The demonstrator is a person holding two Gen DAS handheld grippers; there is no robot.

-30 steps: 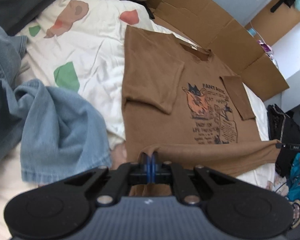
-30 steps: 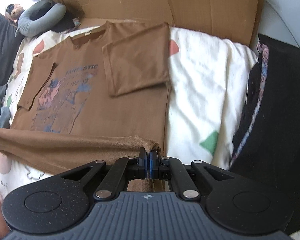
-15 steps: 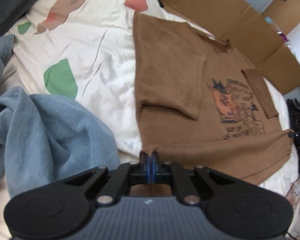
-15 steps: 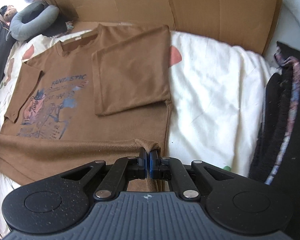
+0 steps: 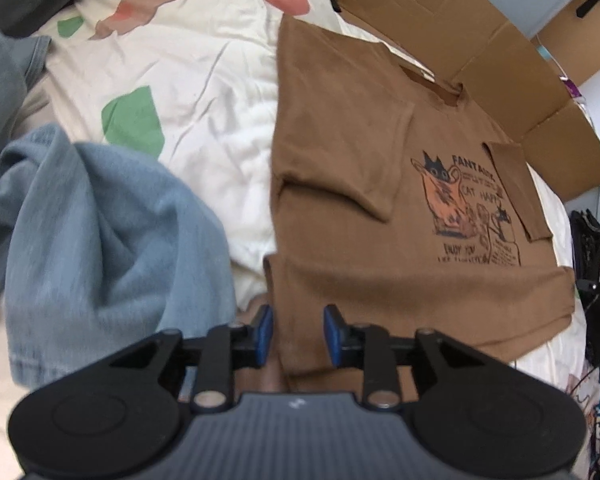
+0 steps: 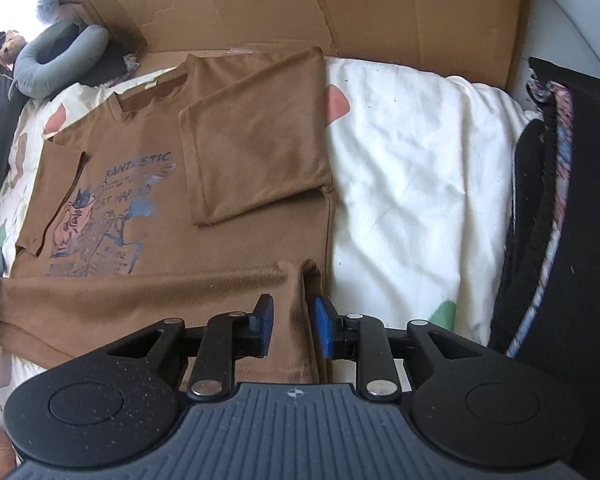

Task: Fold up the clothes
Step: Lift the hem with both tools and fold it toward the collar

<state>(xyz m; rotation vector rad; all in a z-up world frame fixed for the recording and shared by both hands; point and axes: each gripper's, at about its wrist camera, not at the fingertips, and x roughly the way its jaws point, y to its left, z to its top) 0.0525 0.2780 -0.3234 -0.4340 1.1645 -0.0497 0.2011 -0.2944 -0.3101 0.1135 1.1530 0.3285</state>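
I've got the brown T-shirt (image 5: 340, 184) lying flat on the patterned white bedsheet (image 5: 204, 64), print side up, both short sleeves tucked in over the chest. Its bottom hem is doubled up onto the body, forming a thick band just below the cat print (image 5: 460, 204).

Left gripper (image 5: 296, 334): the blue pads have just been opening, and I see a clear gap between them now. The left corner of that folded band sits in the gap, cloth resting on the shirt itself, neither pad pressing on it as far as I can see. So nothing is gripped there.

Right gripper (image 6: 292, 326): same story. Its jaws have just been parting, and a small upright ridge of brown fabric at the shirt's right corner stands between the blue pads (image 6: 323, 328), loose, with daylight on either side of it.

Beside the shirt's left edge there's a heap of blue denim (image 5: 100, 240), close to it but with a strip of sheet between. Beyond the collar, flattened cardboard (image 6: 340, 4) lines the far side. Off the shirt's right edge, past a bare stretch of sheet, a dark garment (image 6: 560, 240) with a pale patterned trim is piled up. A grey neck pillow (image 6: 56, 60) lies beyond the collar's left side.
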